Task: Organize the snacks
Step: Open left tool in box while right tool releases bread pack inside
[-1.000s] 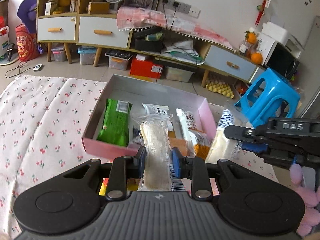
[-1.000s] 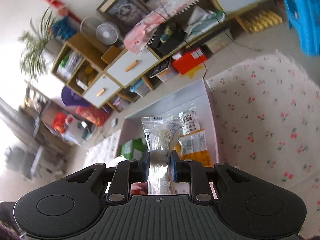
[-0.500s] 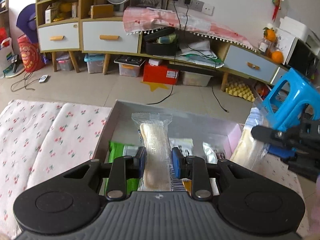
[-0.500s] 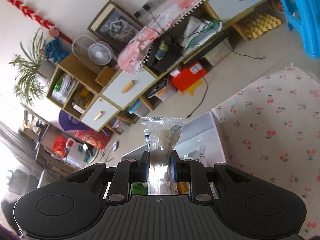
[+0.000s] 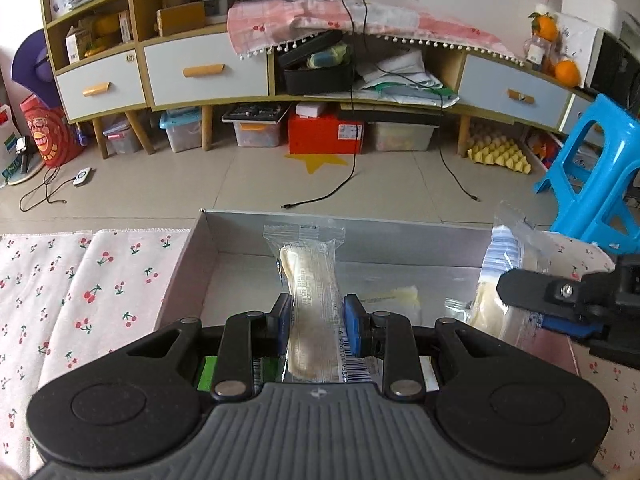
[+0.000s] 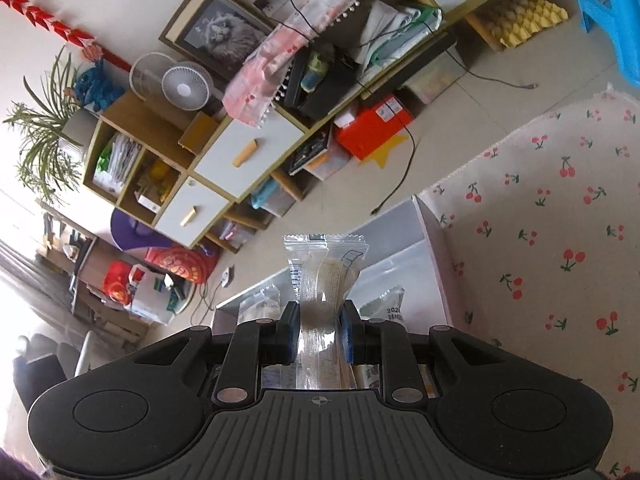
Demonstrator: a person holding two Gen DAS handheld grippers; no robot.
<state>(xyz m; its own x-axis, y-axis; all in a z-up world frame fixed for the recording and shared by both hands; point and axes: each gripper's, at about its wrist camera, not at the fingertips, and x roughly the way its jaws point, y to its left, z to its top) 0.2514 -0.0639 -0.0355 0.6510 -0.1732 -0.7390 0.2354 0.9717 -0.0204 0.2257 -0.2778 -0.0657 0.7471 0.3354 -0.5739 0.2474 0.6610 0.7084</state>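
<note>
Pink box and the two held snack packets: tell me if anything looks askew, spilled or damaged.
Nothing stands out. The left gripper and right gripper each pinch a sealed packet above the pink box; both wrappers look intact, nothing spilled.

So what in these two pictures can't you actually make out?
- Left wrist view: most of the box floor and its snacks, hidden behind the left gripper and its wrapped snack.
- Same view: the green packet, only a sliver showing.
- Right wrist view: print on the clear-wrapped snack, too small.

The left gripper [image 5: 314,320] clamps a clear-wrapped snack bar [image 5: 308,288] above the open box [image 5: 188,264].
</note>
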